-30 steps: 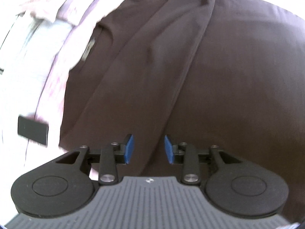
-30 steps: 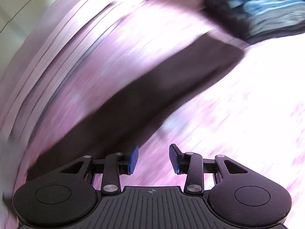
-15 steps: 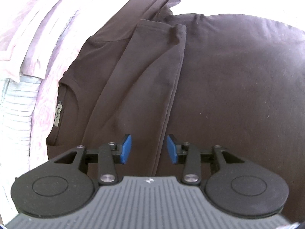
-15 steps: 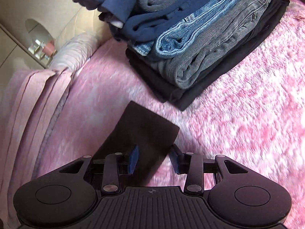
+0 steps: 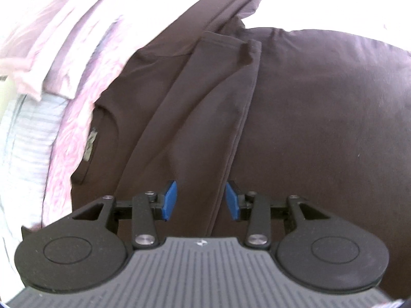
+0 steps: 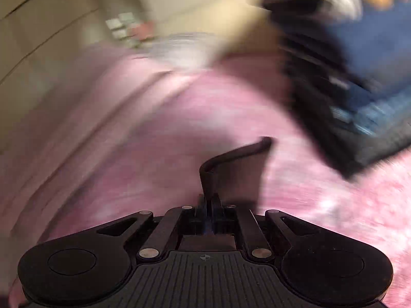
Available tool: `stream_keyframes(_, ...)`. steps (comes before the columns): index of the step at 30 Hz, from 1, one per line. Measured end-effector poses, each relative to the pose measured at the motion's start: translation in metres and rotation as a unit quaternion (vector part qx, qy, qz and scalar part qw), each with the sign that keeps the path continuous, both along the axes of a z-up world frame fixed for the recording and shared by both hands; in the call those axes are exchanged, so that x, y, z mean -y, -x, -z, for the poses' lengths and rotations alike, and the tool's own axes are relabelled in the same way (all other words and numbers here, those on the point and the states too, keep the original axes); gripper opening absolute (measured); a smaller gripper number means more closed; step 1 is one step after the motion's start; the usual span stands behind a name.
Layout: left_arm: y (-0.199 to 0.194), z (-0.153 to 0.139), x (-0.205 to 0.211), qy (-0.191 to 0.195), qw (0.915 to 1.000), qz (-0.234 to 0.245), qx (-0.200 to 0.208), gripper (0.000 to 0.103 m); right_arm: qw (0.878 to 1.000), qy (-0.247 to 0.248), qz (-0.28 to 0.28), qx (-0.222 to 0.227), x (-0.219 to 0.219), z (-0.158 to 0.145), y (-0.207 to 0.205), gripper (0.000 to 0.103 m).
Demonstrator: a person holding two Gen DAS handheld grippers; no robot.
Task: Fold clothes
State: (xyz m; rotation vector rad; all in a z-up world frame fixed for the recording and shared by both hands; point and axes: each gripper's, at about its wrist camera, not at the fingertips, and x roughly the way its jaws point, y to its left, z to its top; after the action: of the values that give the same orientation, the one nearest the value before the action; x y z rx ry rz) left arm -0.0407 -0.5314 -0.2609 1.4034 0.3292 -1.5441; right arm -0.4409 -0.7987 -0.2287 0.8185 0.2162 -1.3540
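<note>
Right gripper (image 6: 208,206) jaws just closed, pinching sleeve end (image 6: 236,169) above pink blanket (image 6: 154,138); clothes stack (image 6: 359,102) near on right, blurred. Left gripper (image 5: 201,201) jaws spread, nothing between, over brown shirt (image 5: 308,115); shirt's right edge cut off.

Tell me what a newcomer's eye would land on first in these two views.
The dark brown shirt fills most of the left wrist view, one sleeve folded in across its body, on a pink bedspread. The left hand-held gripper hovers open over it. In the blurred right wrist view, the right hand-held gripper, whose jaws have just been closing, pinches a dark cuff, with a stack of folded jeans at upper right.
</note>
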Motion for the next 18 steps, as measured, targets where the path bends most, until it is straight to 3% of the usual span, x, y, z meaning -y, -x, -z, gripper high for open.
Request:
stream_keyframes(2, -0.012, -0.006, -0.012, 0.009, 0.9998, -0.017, -0.003, 0.037, 0.995, 0.053, -0.079, -0.009, -0.014, -0.030, -0.062, 0.006)
stream_keyframes(4, -0.025, -0.013, -0.027, 0.017, 0.9992, -0.035, -0.006, 0.038, 0.980, 0.117, -0.158, -0.011, -0.043, -0.063, -0.129, 0.006)
stream_keyframes(6, -0.044, -0.019, -0.045, 0.022, 0.9980, -0.059, -0.005, 0.038, 0.955, 0.175, -0.239, -0.012, -0.086, -0.087, -0.196, 0.006)
stream_keyframes(9, -0.080, -0.023, -0.077, 0.015, 0.9948, -0.101, -0.005, 0.038, 0.911, 0.205, -0.356, -0.006, -0.153, -0.083, -0.289, 0.006)
stream_keyframes(11, -0.103, -0.023, -0.099, 0.009, 0.9920, -0.126, -0.002, 0.038, 0.875, 0.182, -0.448, -0.031, -0.194, -0.049, -0.349, 0.007)
stream_keyframes(14, -0.134, -0.023, -0.131, 0.002, 0.9879, -0.155, 0.003, 0.038, 0.837, 0.105, -0.530, -0.086, -0.241, 0.010, -0.409, 0.007)
stream_keyframes(16, -0.150, -0.022, -0.145, 0.000, 0.9861, -0.166, 0.005, 0.038, 0.822, 0.063, -0.556, -0.103, -0.263, 0.035, -0.423, 0.007)
stream_keyframes(17, -0.156, -0.020, -0.148, -0.001, 0.9857, -0.169, 0.004, 0.038, 0.822, 0.051, -0.556, -0.110, -0.268, 0.041, -0.423, 0.008)
stream_keyframes(18, -0.160, -0.018, -0.150, -0.001, 0.9857, -0.168, 0.002, 0.038, 0.826, 0.040, -0.550, -0.116, -0.271, 0.044, -0.419, 0.017)
